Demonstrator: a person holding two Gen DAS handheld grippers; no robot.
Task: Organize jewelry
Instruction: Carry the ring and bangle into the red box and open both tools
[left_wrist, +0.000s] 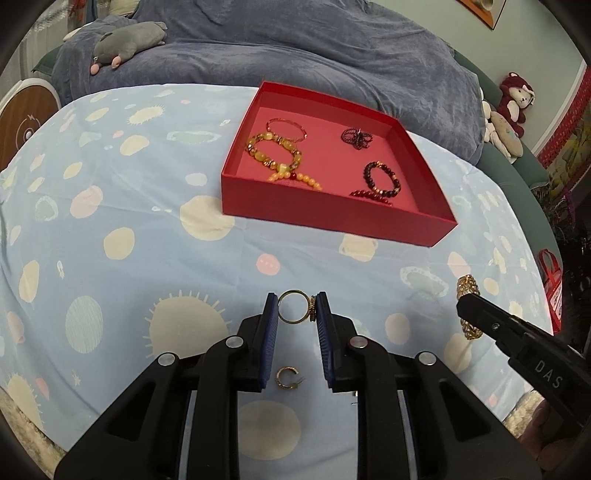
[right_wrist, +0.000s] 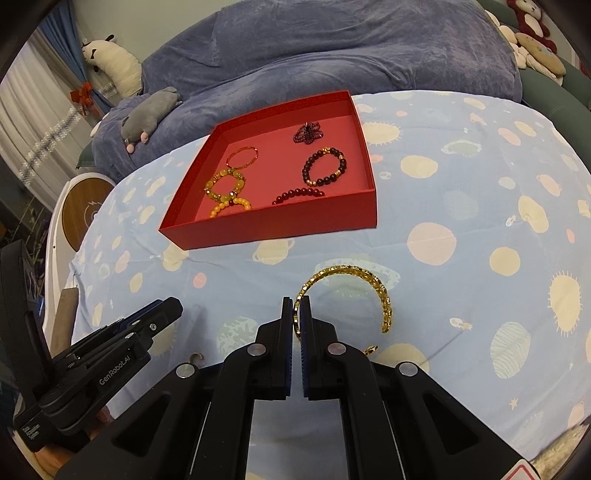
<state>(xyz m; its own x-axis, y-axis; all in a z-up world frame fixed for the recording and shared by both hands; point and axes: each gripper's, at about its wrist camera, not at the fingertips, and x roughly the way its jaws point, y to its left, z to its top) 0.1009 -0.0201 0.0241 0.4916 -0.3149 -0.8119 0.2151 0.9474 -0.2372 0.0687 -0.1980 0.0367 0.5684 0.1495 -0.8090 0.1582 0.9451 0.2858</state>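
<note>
While the red tray (left_wrist: 332, 206) sat toward the bedspread's (left_wrist: 110, 221) far edge, five bead pieces were counted inside it. One gold cuff bracelet (right_wrist: 347, 275) was clamped by the right gripper (right_wrist: 296, 314), fingers narrow on its end. One gold ring (left_wrist: 294, 307) was framed between the left gripper's (left_wrist: 296, 310) wide fingers, not yet pinched. One small earring (left_wrist: 287, 378) lay nearer. Pick-up judged in hand; closing, then carrying to the tray, judged next.
</note>
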